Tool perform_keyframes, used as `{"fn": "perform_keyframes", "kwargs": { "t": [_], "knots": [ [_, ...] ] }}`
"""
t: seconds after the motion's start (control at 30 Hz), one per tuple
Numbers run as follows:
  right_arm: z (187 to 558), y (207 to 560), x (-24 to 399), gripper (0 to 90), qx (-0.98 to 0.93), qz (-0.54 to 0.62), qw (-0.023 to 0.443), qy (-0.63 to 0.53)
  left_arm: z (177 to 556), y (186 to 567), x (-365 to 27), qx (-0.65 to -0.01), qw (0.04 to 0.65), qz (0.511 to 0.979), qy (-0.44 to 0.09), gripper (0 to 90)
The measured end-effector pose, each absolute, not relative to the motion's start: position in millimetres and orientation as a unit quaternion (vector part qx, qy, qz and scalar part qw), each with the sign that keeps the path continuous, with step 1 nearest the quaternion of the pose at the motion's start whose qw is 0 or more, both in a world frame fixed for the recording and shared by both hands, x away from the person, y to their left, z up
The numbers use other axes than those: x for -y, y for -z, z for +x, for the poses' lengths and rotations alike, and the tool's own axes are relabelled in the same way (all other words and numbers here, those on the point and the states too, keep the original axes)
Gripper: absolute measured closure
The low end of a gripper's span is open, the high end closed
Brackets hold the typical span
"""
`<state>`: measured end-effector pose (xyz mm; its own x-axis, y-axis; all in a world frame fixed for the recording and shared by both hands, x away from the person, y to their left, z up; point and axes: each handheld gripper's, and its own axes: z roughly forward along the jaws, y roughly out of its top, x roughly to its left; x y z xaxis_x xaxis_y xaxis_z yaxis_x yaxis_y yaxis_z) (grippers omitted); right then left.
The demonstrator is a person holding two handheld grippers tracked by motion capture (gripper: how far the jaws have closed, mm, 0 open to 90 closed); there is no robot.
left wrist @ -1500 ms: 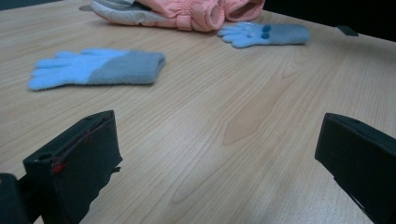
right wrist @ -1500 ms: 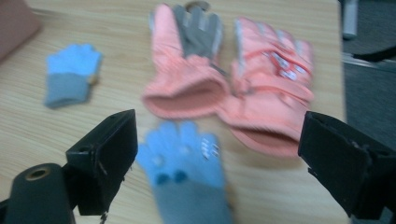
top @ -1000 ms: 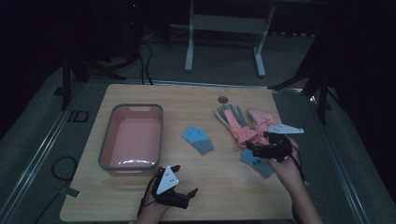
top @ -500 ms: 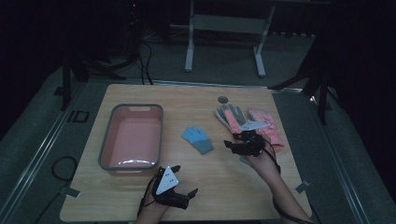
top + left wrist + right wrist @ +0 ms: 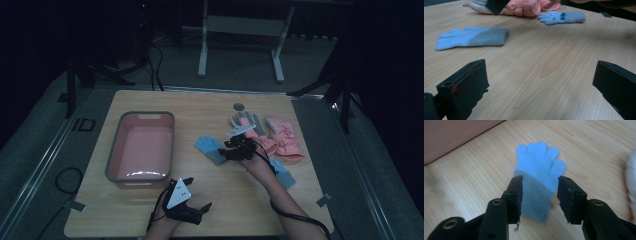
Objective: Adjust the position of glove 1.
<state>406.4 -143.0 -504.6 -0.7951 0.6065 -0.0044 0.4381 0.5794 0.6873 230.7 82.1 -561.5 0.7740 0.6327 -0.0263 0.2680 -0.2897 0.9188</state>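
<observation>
Straddling the blue glove (image 5: 537, 185), the right claw (image 5: 539, 195) gapes; left claw (image 5: 541, 85) spread wide.

Light wooden tabletop (image 5: 200, 107) with rounded corners, grain running along its length. Left half: a pink rectangular tub (image 5: 141, 146) with a grey rim, its long sides parallel to the left edge. Near the far edge, right of centre: a small dark round disc (image 5: 239, 106). Right half, toward the right edge — a grey glove (image 5: 246, 121) just beside a pink glove (image 5: 284, 137). Near the centre: a light-blue glove (image 5: 209, 147) lying flat, cuff darker. A second blue glove (image 5: 283, 173) lies closer to the near right corner. Near the near edge on each side — a small piece of tape (image 5: 323, 200).
</observation>
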Motion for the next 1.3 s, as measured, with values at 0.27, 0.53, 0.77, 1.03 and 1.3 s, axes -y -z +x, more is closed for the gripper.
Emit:
{"fn": "perform_keyframes", "kwargs": {
  "t": [0.27,0.53,0.77,1.03,1.3],
  "knots": [
    [426,523,122,61.8,-0.896,0.289,0.099,-0.322,231,562,-82,-0.286,0.523,0.784,-0.173,0.1],
    [437,539,110,60.7,-0.902,0.274,0.1,-0.317,231,562,-82,-0.285,0.521,0.786,-0.173,0.1],
    [435,548,112,79.1,-0.895,0.275,0.101,-0.338,231,562,-81,-0.285,0.52,0.787,-0.171,0.1],
    [417,525,113,86.5,-0.849,0.366,0.125,-0.36,232,562,-82,-0.285,0.521,0.786,-0.169,0.1],
    [370,481,136,86.8,-0.801,0.424,0.163,-0.39,233,561,-81,-0.279,0.519,0.789,-0.176,0.1]
  ]
}}
